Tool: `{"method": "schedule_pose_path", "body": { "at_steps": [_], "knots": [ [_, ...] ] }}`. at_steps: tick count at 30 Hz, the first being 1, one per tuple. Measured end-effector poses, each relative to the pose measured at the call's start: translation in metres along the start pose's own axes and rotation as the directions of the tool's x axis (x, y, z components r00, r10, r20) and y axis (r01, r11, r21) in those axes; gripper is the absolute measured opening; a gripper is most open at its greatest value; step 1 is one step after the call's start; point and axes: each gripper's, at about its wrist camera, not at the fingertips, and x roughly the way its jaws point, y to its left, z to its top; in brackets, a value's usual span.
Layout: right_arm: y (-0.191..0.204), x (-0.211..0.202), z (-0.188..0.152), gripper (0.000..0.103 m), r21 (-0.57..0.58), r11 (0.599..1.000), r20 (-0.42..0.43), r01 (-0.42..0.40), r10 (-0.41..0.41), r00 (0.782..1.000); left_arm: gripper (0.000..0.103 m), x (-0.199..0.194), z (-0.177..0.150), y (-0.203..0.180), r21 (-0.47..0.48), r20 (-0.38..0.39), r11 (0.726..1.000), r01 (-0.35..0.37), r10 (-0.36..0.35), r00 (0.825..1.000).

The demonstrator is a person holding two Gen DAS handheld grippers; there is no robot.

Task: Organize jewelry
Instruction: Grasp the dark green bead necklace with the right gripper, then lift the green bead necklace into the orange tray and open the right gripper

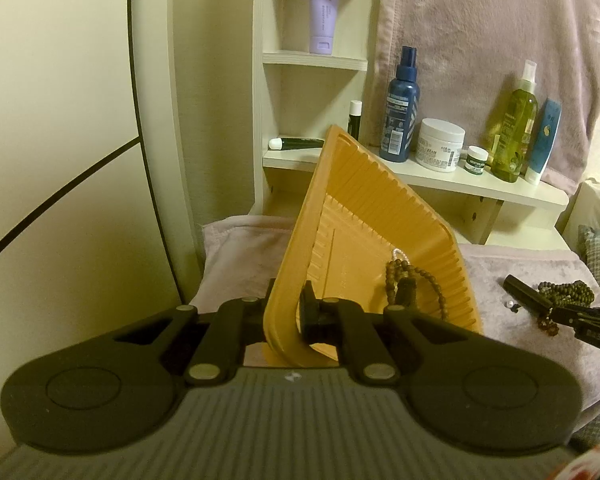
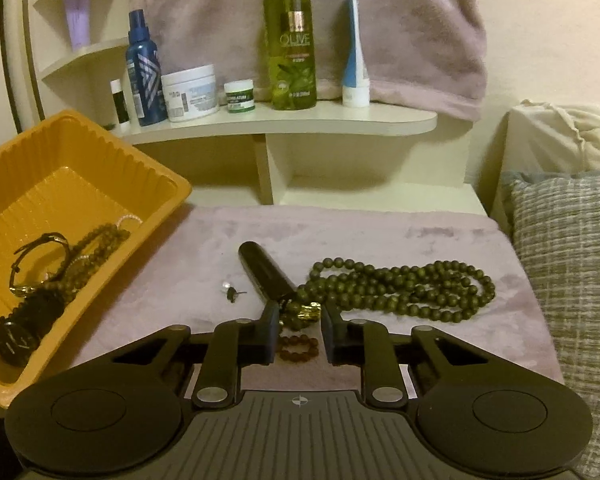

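My left gripper is shut on the near rim of an orange plastic tray and holds it tilted up on one side. Brown bead bracelets lie inside it. In the right wrist view the tray holds watches and bead bracelets. My right gripper is open, its fingers on either side of the gold-tasselled end of a long green bead necklace on the pink cloth. A small brown bead bracelet lies between the fingers. A black tube and small earrings lie just beyond.
A white shelf behind holds a blue spray bottle, white jar, small green jar, olive oil bottle and a blue-white tube. A checked cushion lies on the right.
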Motion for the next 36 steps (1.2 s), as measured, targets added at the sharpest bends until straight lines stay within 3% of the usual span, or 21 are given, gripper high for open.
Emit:
{"method": "schedule_pose_path", "body": {
  "at_steps": [4,7,8,12,19,26,36],
  "knots": [
    [0.001,0.01,0.0,0.022,0.006,1.0,-0.008,0.005,-0.005,1.0,0.007,0.0,0.0,0.0,-0.001,-0.001,1.0,0.0,0.0,1.0],
    [-0.002,0.014,0.0,0.015,0.018,1.0,-0.012,0.004,-0.004,1.0,0.007,0.0,0.0,0.0,0.0,-0.001,1.0,-0.001,0.001,1.0],
    [-0.002,0.015,0.0,0.008,0.017,1.0,-0.01,0.004,-0.004,1.0,0.007,0.0,0.0,0.0,-0.001,-0.001,1.0,-0.001,0.001,1.0],
    [-0.005,0.009,0.0,0.007,0.014,1.0,0.003,0.021,-0.021,1.0,0.007,0.0,0.0,0.001,-0.001,-0.001,1.0,-0.001,0.001,1.0],
    [-0.023,-0.03,0.005,0.007,-0.006,0.996,0.091,0.093,-0.092,0.992,0.007,0.001,-0.001,0.001,0.0,0.0,1.0,0.0,0.0,1.0],
    [-0.049,-0.076,0.029,0.007,-0.007,0.986,0.185,0.164,-0.16,0.97,0.007,0.0,-0.001,0.0,0.0,0.003,1.0,0.002,-0.002,1.0],
    [-0.061,-0.121,0.069,0.007,-0.085,0.979,0.296,0.184,-0.151,0.943,0.007,-0.003,-0.001,0.0,0.004,0.008,1.0,0.008,-0.008,1.0]
  ]
}}
